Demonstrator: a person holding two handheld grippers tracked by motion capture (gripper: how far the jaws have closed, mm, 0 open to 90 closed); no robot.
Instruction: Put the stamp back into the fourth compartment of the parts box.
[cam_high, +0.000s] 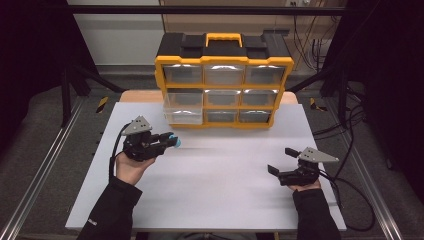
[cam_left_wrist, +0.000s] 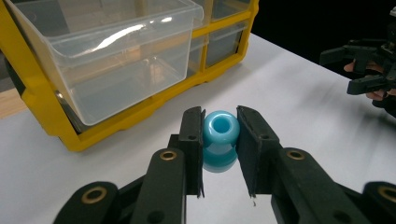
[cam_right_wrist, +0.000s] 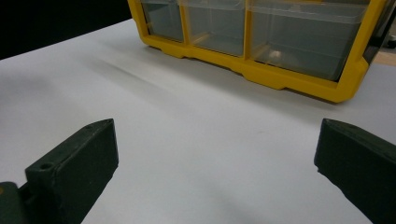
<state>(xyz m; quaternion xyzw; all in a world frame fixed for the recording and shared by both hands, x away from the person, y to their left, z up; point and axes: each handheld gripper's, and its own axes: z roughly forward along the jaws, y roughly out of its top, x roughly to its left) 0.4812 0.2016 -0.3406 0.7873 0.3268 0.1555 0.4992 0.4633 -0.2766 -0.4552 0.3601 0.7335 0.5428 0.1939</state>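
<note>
A small light-blue bead (cam_left_wrist: 220, 140) with a round hole sits between the black jaws of my left gripper (cam_left_wrist: 220, 156), which is shut on it. In the high view that left gripper (cam_high: 172, 141) hovers over the white table (cam_high: 215, 200) just in front of a clear drawer (cam_high: 183, 109) pulled out of the yellow organiser (cam_high: 223, 87). The same open drawer (cam_left_wrist: 112, 60) stands close ahead in the left gripper view. My right gripper (cam_high: 281, 161) rests at the table's right side, open, with nothing between its jaws (cam_right_wrist: 215, 172).
The organiser (cam_right_wrist: 261, 74) has several clear drawers and a black top with a yellow handle (cam_high: 223, 39). Cables trail off the table's right edge. Metal frame legs stand on the floor at both sides.
</note>
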